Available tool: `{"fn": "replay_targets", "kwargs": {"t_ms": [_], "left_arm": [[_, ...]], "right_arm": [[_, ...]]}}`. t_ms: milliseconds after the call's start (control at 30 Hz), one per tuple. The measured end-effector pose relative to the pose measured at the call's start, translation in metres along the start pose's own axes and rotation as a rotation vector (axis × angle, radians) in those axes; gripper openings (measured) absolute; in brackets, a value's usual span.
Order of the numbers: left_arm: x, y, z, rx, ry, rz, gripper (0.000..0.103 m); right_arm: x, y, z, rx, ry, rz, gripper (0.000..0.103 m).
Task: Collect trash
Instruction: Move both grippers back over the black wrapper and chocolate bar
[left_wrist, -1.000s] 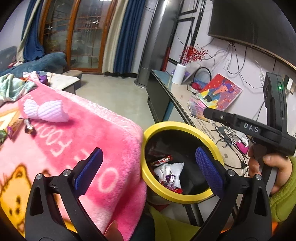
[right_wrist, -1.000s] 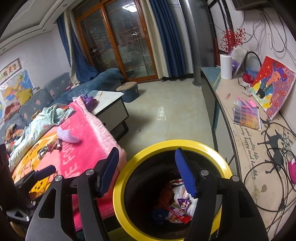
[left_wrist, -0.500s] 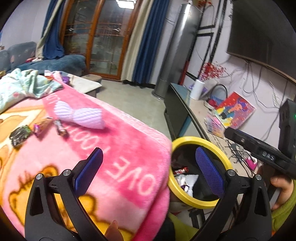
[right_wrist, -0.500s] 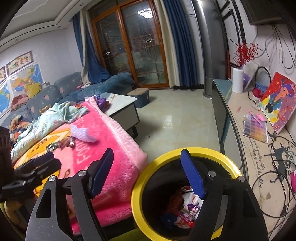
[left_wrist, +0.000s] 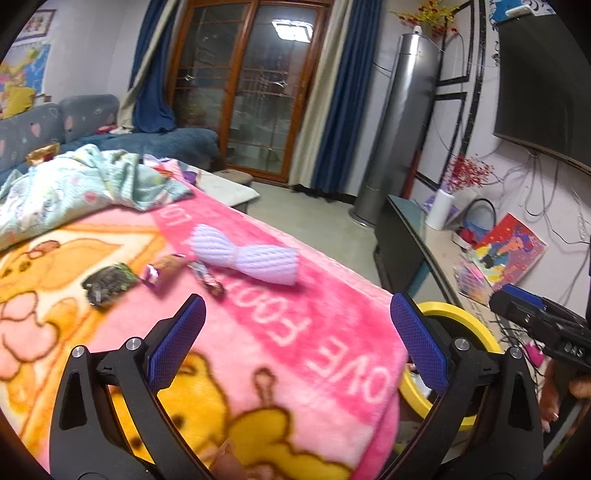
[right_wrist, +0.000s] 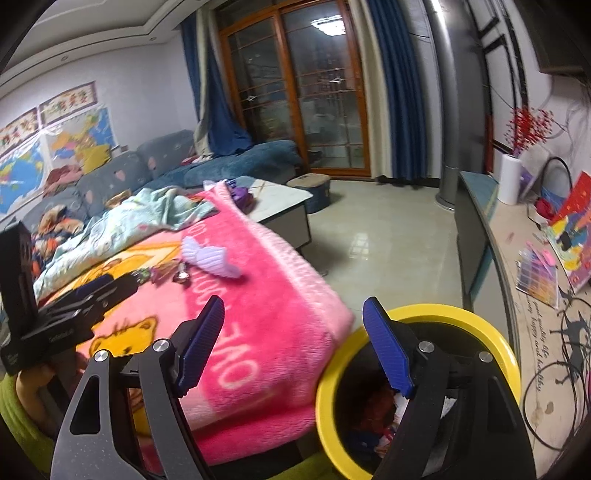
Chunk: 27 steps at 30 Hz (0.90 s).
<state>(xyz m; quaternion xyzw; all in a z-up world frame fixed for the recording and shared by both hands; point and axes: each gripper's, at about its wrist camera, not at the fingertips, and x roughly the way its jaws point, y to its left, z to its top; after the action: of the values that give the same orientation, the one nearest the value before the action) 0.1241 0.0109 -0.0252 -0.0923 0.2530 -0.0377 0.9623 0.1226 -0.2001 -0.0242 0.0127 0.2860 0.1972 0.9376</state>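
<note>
Both pairs of jaws stand spread wide with nothing between them: our left gripper (left_wrist: 297, 345) hangs over the pink blanket (left_wrist: 258, 332), and our right gripper (right_wrist: 293, 341) sits over the blanket's edge and the rim of the bin (right_wrist: 491, 332). The bin is black inside with a yellow rim, tucked just beside the blanket's hanging corner; in the right wrist view we can see wrappers (right_wrist: 391, 432) lying at its bottom, though they are too dim to tell apart. In the left wrist view the bin (left_wrist: 454, 314) shows only as a yellow arc behind the gripper's right finger. On the blanket, ahead of the left gripper, lies the trash: a dark crumpled wrapper (left_wrist: 109, 284), a shiny purple-and-brown candy wrapper (left_wrist: 164, 267) just beside it, and a thin twisted wrapper (left_wrist: 207, 277) near the end of a lavender foam net (left_wrist: 245, 254) (pinched at its middle like a bow). All four lie close together in a row, well apart from the bin. A pale green cloth (left_wrist: 85, 184) is heaped at the far end of the blanket. From the left wrist view the right gripper (left_wrist: 513, 299) juts in at the right edge, beyond the bin; from the right wrist view the left gripper (right_wrist: 110, 286) reaches in over the blanket near the wrappers.
</note>
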Motion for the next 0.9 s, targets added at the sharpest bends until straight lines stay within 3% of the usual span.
{"fn": "replay_targets", "kwargs": {"t_ms": [533, 900], "left_arm": [[-0.010, 0.056, 0.007, -0.066, -0.046, 0.120, 0.092], [-0.010, 0.110, 0.004, -0.162, -0.032, 0.212, 0.092]], "right_arm": [[0.030, 0.064, 0.001, -0.091, 0.047, 0.110, 0.075], [0.079, 0.117, 0.002, -0.154, 0.093, 0.183, 0.075]]}}
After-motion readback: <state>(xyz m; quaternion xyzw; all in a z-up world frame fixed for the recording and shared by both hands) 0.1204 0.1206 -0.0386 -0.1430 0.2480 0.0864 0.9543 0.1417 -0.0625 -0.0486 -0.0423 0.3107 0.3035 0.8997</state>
